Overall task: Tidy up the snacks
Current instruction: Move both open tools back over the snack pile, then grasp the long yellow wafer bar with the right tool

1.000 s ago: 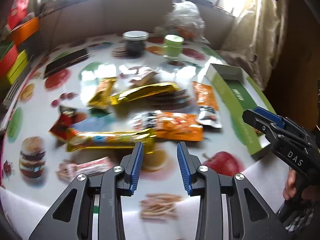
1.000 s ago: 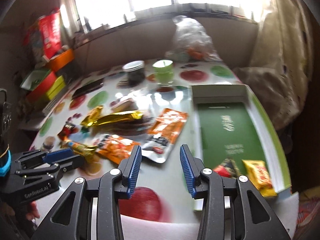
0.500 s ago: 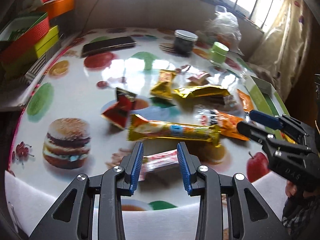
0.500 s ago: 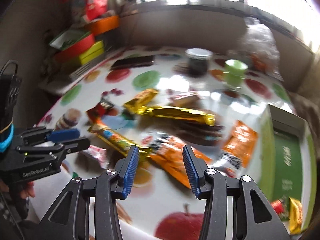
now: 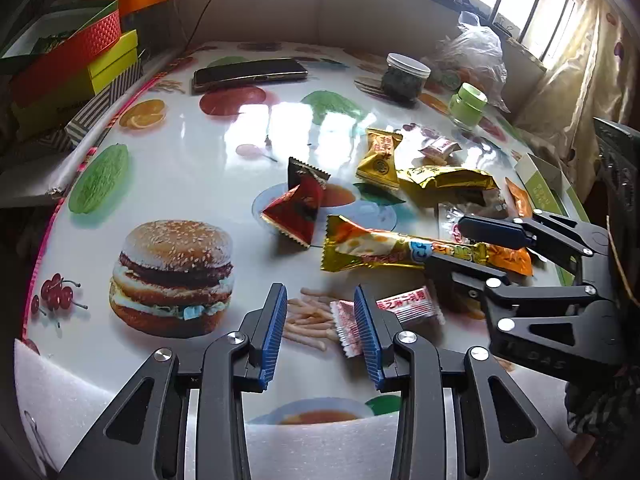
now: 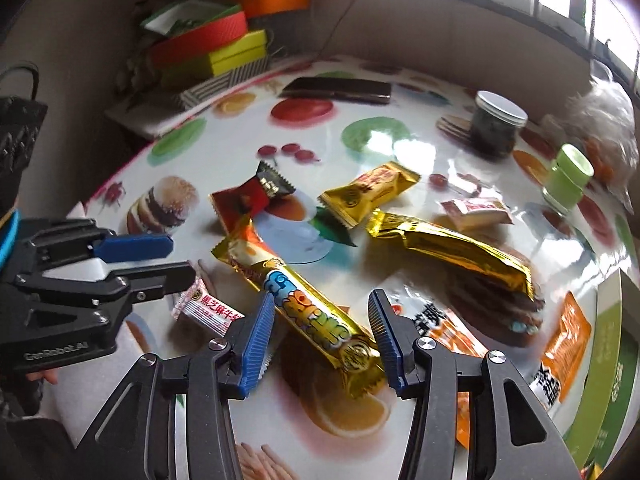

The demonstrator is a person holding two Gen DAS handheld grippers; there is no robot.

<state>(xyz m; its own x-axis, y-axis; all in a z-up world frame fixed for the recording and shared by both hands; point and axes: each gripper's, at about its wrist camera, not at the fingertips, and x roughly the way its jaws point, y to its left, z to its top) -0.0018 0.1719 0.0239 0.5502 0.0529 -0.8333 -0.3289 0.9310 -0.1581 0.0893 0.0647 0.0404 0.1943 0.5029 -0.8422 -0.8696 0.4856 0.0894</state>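
Note:
Several snacks lie on a table printed with food pictures. My left gripper [image 5: 320,320] is open, low over the near edge, with a small pink-and-white candy packet [image 5: 396,306] at its right finger; that packet also shows in the right wrist view [image 6: 210,306]. My right gripper [image 6: 322,320] is open, its fingers on either side of the near end of a long gold bar [image 6: 304,304], also seen in the left wrist view [image 5: 404,250]. A red-and-black wrapper [image 5: 298,206], a small gold packet [image 5: 380,158], a long gold pack [image 6: 448,244] and orange packs [image 6: 564,330] lie around.
A green box [image 6: 612,360] stands at the table's right edge. A dark jar with a white lid [image 5: 406,78], a green jar [image 5: 466,104], a plastic bag [image 5: 472,50] and a phone [image 5: 250,74] are at the back. Stacked coloured boxes [image 5: 68,60] are on the left.
Both grippers have swung left and come lower over the near snacks. The right gripper now straddles the long gold bar, and the left one sits at the pink candy packet.

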